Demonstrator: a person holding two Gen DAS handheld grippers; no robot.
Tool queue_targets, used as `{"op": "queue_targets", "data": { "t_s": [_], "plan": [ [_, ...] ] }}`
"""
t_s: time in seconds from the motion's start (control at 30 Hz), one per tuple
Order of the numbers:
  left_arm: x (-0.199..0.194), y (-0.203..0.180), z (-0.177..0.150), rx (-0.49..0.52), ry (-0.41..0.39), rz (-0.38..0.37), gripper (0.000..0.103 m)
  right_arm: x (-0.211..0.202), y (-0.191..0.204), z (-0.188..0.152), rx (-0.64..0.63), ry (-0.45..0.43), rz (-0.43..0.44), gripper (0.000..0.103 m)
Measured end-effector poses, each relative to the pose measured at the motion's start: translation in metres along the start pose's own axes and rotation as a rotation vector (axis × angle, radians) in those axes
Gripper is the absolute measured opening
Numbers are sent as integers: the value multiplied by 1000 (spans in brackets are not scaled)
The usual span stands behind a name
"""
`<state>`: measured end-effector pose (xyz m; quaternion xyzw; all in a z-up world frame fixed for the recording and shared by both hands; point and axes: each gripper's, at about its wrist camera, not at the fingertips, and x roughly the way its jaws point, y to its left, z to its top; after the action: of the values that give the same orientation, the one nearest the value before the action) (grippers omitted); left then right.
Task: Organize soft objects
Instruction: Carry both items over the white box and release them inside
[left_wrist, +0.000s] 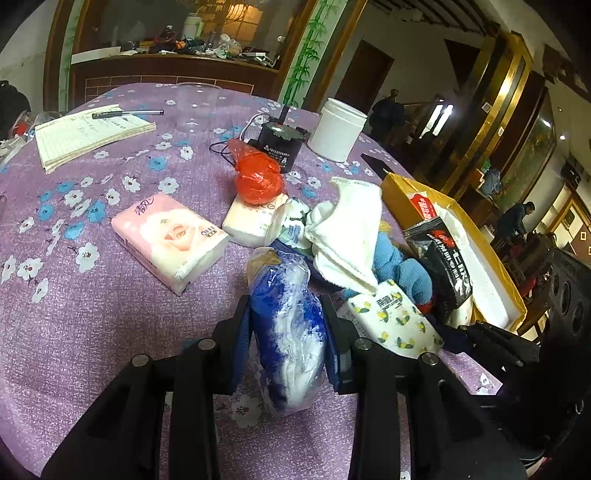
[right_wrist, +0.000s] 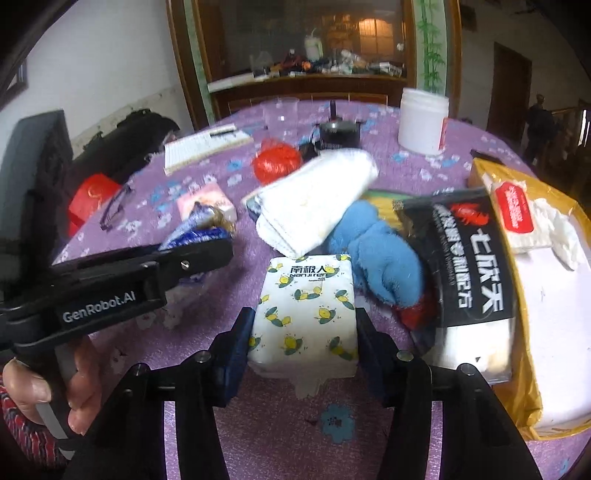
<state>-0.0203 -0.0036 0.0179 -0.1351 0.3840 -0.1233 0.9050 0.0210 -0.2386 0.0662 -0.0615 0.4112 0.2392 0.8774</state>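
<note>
Left gripper (left_wrist: 288, 332) clamps the blue-white bag (left_wrist: 288, 332); right gripper (right_wrist: 303, 325) clamps the lemon-print tissue pack (right_wrist: 304, 314). We squeeze lightly, lift straight, clear the white towel (right_wrist: 314, 199).

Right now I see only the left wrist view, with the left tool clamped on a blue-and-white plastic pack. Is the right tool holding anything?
Observer: Yes. The right tool is shut on the lemon-print tissue pack, one finger on each side.
Operator: Anything on the table I'm missing?
Observer: A pair of eyeglasses lies beside a red box near the table's left edge.
Operator: What shows behind my camera?
Observer: A hand wraps the handle of the left tool, which holds the blue-and-white pack.
</note>
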Motion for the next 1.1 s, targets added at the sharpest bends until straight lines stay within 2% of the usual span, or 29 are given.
{"op": "queue_targets", "data": {
  "t_s": [0.17,0.53,0.87,1.1],
  "plan": [
    [-7,0,0,-5,-36,-11,32,-10,0,-1,1,-59,12,54],
    [-14,-2,0,9,-81,-37,32,-16,-1,-3,9,-89,18,54],
    [-17,-4,0,15,-94,-39,32,-26,2,-5,4,-131,7,54],
    [-19,-9,-2,24,-94,-34,32,-49,-5,-5,20,-187,27,54]
  ]
}}
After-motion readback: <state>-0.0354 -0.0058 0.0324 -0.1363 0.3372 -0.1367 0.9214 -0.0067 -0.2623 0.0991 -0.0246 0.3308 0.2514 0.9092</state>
